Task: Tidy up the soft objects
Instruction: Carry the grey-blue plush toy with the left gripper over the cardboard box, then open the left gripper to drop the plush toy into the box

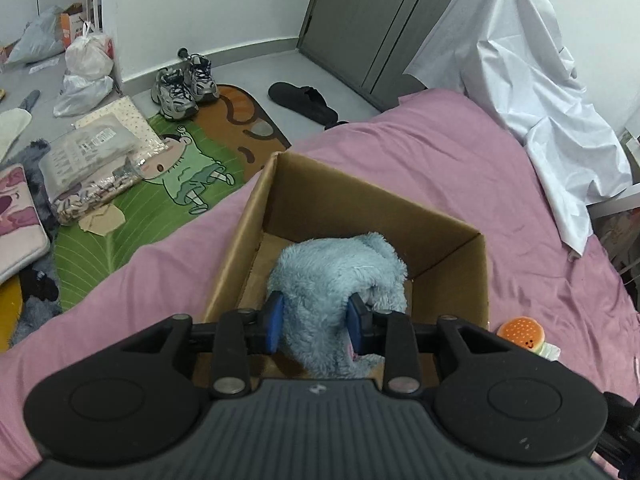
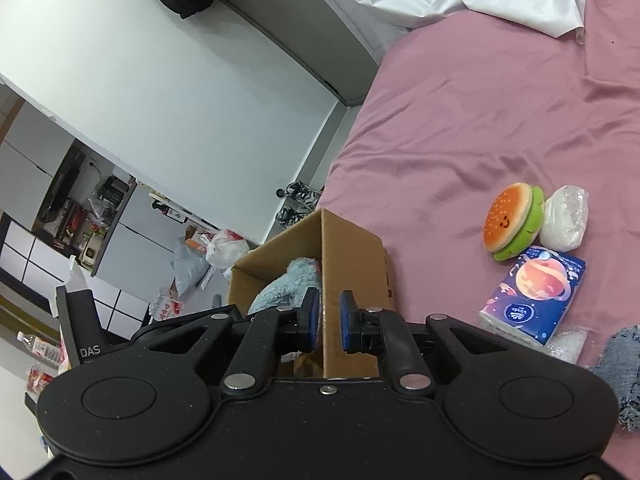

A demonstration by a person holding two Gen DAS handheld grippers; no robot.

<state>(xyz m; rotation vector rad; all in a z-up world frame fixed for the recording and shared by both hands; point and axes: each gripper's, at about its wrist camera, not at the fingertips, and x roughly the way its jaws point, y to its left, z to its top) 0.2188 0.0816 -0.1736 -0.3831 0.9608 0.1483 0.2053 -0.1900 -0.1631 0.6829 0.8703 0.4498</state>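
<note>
Left wrist view: left gripper (image 1: 316,320) clenched on blue plush (image 1: 336,276), held inside cardboard box (image 1: 448,252) on pink bed (image 1: 460,168). Right gripper (image 2: 329,320) straddles box wall, jaws narrowly parted, contact unclear. Burger plush (image 2: 512,226) lies on bed beside box.

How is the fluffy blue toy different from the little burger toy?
The fluffy blue plush is pale blue and shaggy; the burger plush is orange and green with a smiley face and looks smoother. The blue plush is inside the cardboard box, gripped by the left gripper; the burger plush lies out on the pink bedsheet, with nothing holding it. The blue one looks bigger. Both are soft toys.
</note>
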